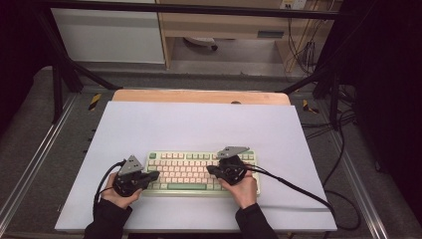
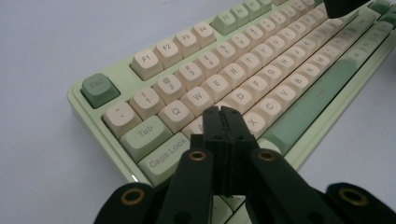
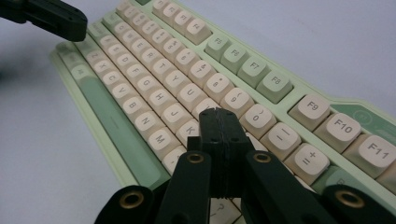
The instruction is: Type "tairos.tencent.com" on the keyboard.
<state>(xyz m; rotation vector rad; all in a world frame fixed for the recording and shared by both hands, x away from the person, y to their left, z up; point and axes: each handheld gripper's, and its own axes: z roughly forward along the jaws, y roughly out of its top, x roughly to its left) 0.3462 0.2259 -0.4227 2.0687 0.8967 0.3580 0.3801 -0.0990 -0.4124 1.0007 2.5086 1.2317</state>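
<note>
A pale green keyboard with cream keys lies on a white mat, near its front edge. My left gripper hovers at the keyboard's left end with its jaws pressed together and nothing between them. In the left gripper view the tip of the left gripper sits over the keys near A and S of the keyboard. My right gripper is shut and empty over the keyboard's right half. In the right gripper view the right gripper is above the keys near K and L of the keyboard.
The mat covers a wooden table inside a black frame. Cables trail from both grippers over the mat's front. Beyond the table stand a white cabinet and a wooden shelf unit. Bare mat lies behind the keyboard.
</note>
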